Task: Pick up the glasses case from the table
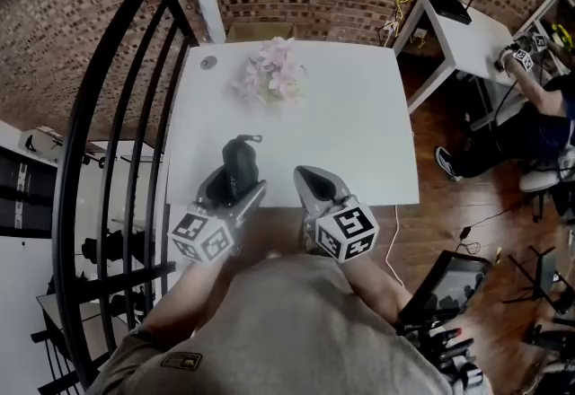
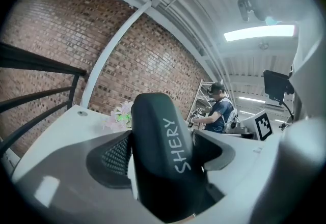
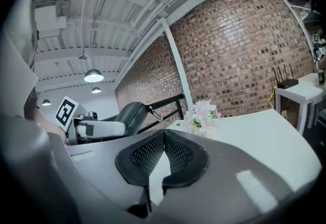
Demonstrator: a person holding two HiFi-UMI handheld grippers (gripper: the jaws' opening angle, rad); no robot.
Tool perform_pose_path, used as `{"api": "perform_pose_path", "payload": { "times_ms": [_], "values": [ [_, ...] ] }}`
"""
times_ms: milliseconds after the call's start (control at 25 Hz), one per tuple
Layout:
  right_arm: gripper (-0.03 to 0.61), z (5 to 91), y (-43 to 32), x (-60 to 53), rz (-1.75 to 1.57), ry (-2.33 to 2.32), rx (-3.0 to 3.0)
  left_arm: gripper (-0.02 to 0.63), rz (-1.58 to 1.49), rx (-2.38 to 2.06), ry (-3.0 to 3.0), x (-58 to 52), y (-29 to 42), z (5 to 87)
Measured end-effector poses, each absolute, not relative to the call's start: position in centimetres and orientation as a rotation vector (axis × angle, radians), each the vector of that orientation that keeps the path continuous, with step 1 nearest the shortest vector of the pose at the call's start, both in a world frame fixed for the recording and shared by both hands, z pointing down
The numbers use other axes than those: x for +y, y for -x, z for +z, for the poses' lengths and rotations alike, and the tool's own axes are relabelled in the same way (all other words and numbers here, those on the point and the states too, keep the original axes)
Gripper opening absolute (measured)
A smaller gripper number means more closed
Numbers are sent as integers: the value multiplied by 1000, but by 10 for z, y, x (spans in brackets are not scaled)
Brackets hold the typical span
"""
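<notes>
1. Grip: the left claw [image 1: 232,190] is clamped on the black, rounded hard-shell glasses case [image 2: 163,157] lettered "SHERY". The case sits at 6 o'clock of the white rectangular bench [image 1: 359,115], apparently lifted off its top.
2. Slip risk: the shell looks smooth and curved, so it may pivot or slide out if the squeeze eases.
3. Drop risk: the case hangs by the bench's near edge, so a release here would likely send it to the brown wooden floor [image 1: 449,205].
4. Right claw [image 3: 162,154]: jaws together, empty, at 3 o'clock of the case and apart from it.
5. Surroundings: a pink flower bunch [image 1: 269,70] stands at 12 o'clock, well apart, and a black metal railing [image 1: 117,115] runs at 9 o'clock. Neither blocks a lift.
</notes>
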State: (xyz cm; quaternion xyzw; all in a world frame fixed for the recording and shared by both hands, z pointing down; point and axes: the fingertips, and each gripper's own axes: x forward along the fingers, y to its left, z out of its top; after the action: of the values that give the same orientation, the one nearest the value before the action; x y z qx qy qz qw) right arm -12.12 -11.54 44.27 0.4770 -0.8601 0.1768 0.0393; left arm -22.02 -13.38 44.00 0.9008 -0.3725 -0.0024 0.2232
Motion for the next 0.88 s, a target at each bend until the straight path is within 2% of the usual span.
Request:
{"api": "perform_pose_path", "payload": {
  "times_ms": [880],
  "values": [
    [9,426,107,-98,446,-1537,-2614,376,-37,-920,-2561,-112,195,425]
  ]
}}
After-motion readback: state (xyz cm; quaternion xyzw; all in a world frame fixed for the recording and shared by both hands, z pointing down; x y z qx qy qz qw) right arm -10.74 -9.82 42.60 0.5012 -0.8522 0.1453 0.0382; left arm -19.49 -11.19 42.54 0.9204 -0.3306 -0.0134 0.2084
